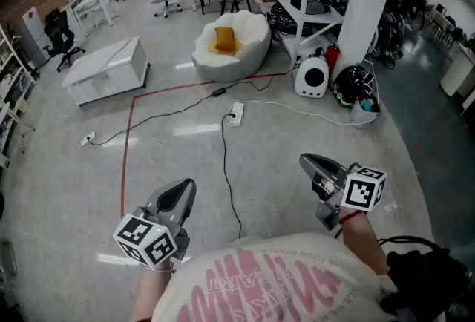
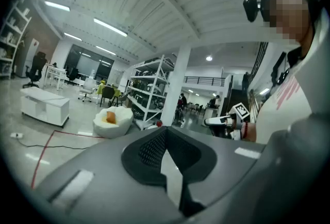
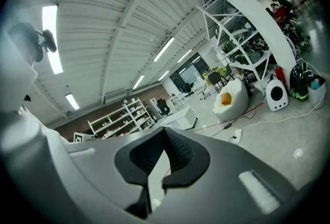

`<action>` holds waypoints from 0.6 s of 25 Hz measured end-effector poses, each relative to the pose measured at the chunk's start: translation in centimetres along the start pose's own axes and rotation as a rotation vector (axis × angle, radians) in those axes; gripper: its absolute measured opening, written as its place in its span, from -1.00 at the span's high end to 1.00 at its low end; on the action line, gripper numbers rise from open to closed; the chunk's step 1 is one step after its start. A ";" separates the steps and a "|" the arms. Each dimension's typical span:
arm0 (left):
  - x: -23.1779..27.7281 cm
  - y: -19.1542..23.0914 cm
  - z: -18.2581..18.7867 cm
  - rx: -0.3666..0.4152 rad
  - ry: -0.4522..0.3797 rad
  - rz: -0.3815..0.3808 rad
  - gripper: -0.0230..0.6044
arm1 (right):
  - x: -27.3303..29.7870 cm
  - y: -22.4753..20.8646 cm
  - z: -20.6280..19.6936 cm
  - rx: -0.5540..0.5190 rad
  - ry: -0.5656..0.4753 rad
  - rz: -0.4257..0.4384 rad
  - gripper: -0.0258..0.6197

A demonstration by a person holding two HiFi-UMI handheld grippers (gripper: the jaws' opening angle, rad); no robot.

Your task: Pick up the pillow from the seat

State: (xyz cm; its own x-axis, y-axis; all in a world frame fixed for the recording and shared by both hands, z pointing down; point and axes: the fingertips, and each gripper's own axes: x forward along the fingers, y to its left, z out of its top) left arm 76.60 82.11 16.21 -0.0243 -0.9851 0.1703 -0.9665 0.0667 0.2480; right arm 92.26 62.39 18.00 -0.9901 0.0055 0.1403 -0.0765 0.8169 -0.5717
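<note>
I hold my left claw (image 1: 183, 191) and my right claw (image 1: 310, 162) low and close to my body, one on each side, both pointing ahead across the floor and only slightly downward. That suits standing or walking, not reaching. Each is clenched with nothing in it: in both gripper views the dark pads meet at the tip and only floor shows past them. The pillow (image 1: 224, 39) is orange and sits well away from me, propped in the hollow of the white beanbag seat (image 1: 249, 47) on the far side of the open floor. It leans against the seat's raised back, which I take to be why it stands up rather than lying flat. From this I judge the task has not really begun — the whole approach is ahead of me, and the claws are shut simply because there is nothing within reach to take. Between me and the seat lie a black cable (image 1: 225, 165), a white power strip (image 1: 236, 113) and a red line (image 1: 126, 157) on the floor, so I should mind my feet on the way. A low white cabinet (image 1: 104, 70) stands to the left of the seat, clear of my path. Once near, I expect to open one claw and pinch the soft pillow by an edge — it should squash easily.
</note>
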 end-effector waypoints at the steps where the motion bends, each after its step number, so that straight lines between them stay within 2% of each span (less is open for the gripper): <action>1: 0.3 0.1 -0.9 0.002 0.016 -0.001 0.88 | 0.5 0.0 -0.7 -0.005 0.020 -0.012 0.91; 6: 1.1 0.5 -3.4 -0.036 0.049 -0.032 0.88 | 3.0 0.4 -3.4 -0.007 0.088 -0.027 0.91; 12: 0.9 1.3 -3.4 -0.049 0.040 -0.043 0.88 | 4.9 1.3 -4.7 -0.043 0.141 -0.031 0.91; 15: 0.5 1.8 -3.2 -0.060 0.033 -0.042 0.88 | 5.5 1.7 -4.7 -0.025 0.140 -0.017 0.90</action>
State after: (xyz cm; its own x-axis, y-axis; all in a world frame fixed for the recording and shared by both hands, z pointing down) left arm 75.64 82.20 19.77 0.0254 -0.9816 0.1891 -0.9494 0.0356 0.3121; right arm 87.25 66.55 21.61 -0.9623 0.0704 0.2627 -0.0887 0.8318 -0.5479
